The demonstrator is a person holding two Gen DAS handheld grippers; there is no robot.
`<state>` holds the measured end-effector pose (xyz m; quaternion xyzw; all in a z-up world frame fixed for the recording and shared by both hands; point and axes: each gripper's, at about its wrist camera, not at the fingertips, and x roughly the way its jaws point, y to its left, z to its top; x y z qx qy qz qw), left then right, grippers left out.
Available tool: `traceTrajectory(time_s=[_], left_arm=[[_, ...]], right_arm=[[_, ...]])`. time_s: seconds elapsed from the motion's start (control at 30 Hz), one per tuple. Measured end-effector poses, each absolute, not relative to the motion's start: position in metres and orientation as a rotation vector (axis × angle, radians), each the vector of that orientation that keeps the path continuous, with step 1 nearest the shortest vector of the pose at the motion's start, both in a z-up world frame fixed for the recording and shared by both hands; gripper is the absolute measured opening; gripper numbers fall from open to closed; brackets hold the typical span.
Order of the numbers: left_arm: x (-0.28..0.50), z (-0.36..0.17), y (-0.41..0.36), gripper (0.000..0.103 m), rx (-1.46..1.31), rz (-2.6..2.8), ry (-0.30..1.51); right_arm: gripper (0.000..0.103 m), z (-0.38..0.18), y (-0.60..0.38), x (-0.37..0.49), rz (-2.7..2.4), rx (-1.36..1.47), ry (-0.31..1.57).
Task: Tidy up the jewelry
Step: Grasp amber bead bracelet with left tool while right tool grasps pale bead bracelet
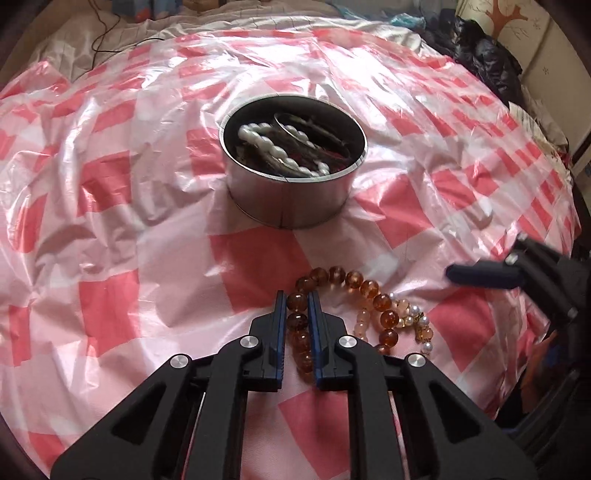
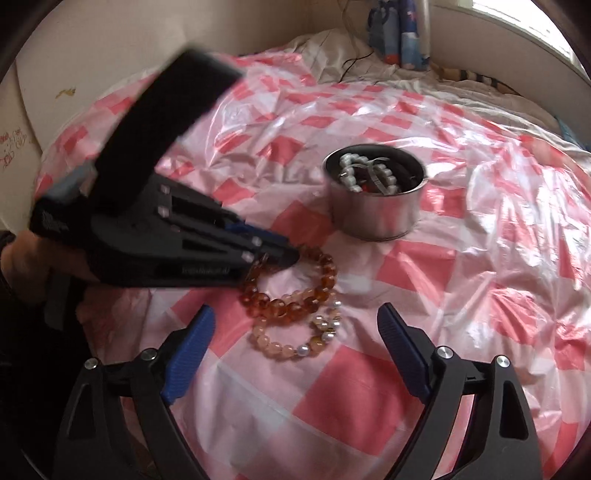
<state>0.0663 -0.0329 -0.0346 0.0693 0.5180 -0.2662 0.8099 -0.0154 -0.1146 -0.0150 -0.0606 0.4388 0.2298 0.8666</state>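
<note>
An amber bead bracelet (image 1: 369, 291) lies on the pink checked plastic sheet (image 1: 110, 221), in front of a round metal tin (image 1: 288, 199). My left gripper (image 1: 297, 299) is shut on the bracelet's left side, with beads between its blue pads. In the right wrist view the left gripper (image 2: 284, 254) grips the amber bracelet (image 2: 295, 302) at its far left. A paler peach and pearl bracelet (image 2: 291, 343) lies just in front of it. My right gripper (image 2: 295, 332) is open and empty above the pale bracelet. The tin (image 2: 373, 218) holds a white bead bracelet (image 2: 354, 177) and bangles.
The sheet covers a bed. A dark jacket (image 1: 476, 48) lies at its far right edge. A black cable (image 1: 103, 33) and blue-white items (image 2: 399, 37) sit at the head of the bed. A white wall panel (image 2: 92, 62) stands at the left.
</note>
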Motion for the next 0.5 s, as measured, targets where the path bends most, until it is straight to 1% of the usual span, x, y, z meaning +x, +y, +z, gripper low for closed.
traceTrajectory(time_s=[0.1, 0.13, 0.17, 0.2, 0.23, 0.3, 0.33, 0.5], left_arm=[[0.074, -0.022, -0.022, 0.01, 0.093, -0.558, 1.08], [0.076, -0.018, -0.019, 0.01, 0.075, -0.558, 1.073], [0.077, -0.014, -0.016, 0.01, 0.065, -0.553, 1.061], [0.078, -0.011, -0.014, 0.01, 0.059, -0.55, 1.053], [0.08, -0.008, -0.012, 0.01, 0.051, -0.547, 1.047], [0.083, -0.005, -0.01, 0.01, 0.041, -0.541, 1.04], [0.083, -0.004, -0.009, 0.01, 0.037, -0.54, 1.037], [0.084, 0.001, -0.009, 0.01, 0.031, -0.539, 1.023]], right_arm=[[0.085, -0.032, -0.102, -0.007, 0.468, -0.188, 0.966], [0.081, -0.035, -0.103, -0.006, 0.474, -0.174, 0.977], [0.075, -0.035, -0.104, -0.006, 0.486, -0.155, 0.98], [0.056, -0.034, -0.107, -0.005, 0.487, -0.141, 0.984], [0.034, -0.034, -0.11, -0.006, 0.479, -0.133, 0.985], [0.019, -0.035, -0.12, -0.003, 0.473, -0.08, 1.001], [0.016, -0.034, -0.124, -0.003, 0.478, -0.045, 1.004], [0.015, -0.024, -0.138, -0.002, 0.505, 0.091, 0.97]])
